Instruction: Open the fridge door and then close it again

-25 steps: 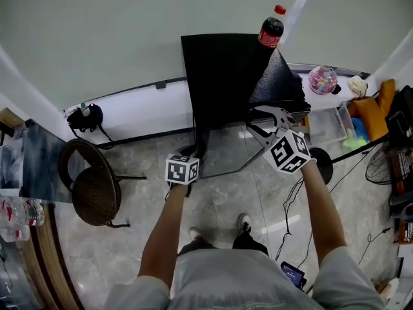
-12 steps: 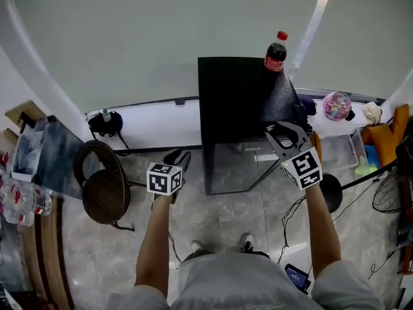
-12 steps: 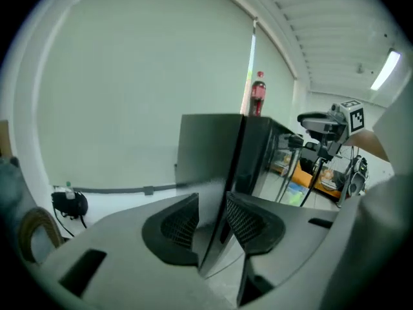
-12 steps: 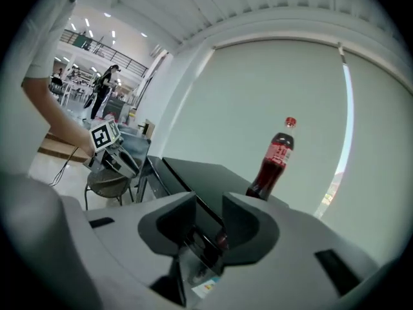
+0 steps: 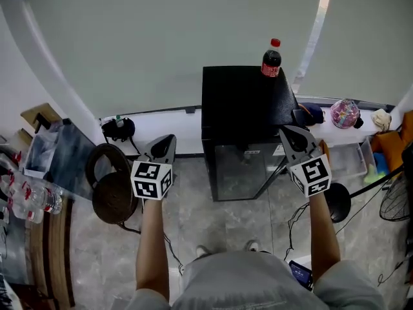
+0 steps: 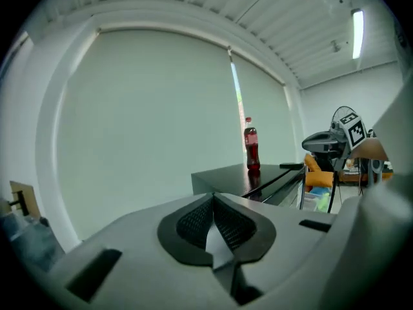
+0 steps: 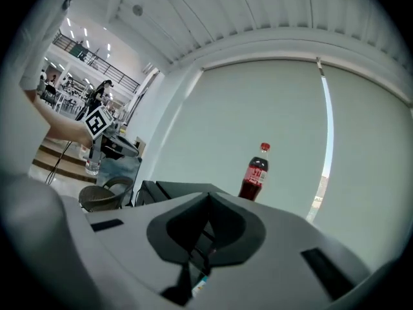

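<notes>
Grey left tongs [image 5: 169, 138], right tongs [image 5: 285, 131]: newly shut.

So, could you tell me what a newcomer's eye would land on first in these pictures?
The black fridge stands in the middle of the head view, with a red-capped bottle on its top towards the back. The left gripper and right gripper are held either side of it, both shut and empty. A round chair sits at the left.
</notes>
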The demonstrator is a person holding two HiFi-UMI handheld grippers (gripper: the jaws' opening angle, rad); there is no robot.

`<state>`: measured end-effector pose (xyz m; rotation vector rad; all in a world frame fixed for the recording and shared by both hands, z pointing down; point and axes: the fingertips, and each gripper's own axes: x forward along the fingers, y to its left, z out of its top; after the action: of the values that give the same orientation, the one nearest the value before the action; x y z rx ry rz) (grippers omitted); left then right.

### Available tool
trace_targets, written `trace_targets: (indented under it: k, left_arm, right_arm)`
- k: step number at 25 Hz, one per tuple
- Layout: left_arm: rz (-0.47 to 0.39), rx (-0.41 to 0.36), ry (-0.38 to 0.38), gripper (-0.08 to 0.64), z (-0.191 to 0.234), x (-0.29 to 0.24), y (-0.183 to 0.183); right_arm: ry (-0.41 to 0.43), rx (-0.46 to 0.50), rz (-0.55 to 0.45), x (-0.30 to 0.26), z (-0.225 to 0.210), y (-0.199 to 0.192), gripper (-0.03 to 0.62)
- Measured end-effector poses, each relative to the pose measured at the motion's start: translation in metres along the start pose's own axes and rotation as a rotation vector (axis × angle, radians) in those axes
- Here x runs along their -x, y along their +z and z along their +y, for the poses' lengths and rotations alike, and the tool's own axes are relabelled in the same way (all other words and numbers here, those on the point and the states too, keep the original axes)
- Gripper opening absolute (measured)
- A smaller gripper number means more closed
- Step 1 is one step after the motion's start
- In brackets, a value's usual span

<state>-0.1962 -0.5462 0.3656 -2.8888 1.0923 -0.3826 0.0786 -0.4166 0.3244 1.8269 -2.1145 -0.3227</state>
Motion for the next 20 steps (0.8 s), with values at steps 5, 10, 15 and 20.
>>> trace_targets:
  k: [5,10,15,20]
  left_arm:
    - [-0.088,-0.086,0.006,0.009,-0.023,0.018,0.047]
    - [-0.163,-0.122,0.010,0.010,-0.037,0.035,0.079]
    - [-0.226,-0.153,0.000,0.011,-0.047,0.046,0.103]
    - [-0.260,-0.194,-0.016,0.011,-0.057,0.053,0.121]
  right_arm:
    - [-0.008,-0.059,-0.039,0.014,-0.007,0.013,-0.002]
    - [-0.005,-0.052,-0.042,0.023,-0.002,0.020,-0.002]
    - [-0.013,-0.026,-0.057,0.033,-0.003,0.033,-0.002]
    - [-0.021,-0.009,-0.081,0.040,-0.007,0.046,-0.002]
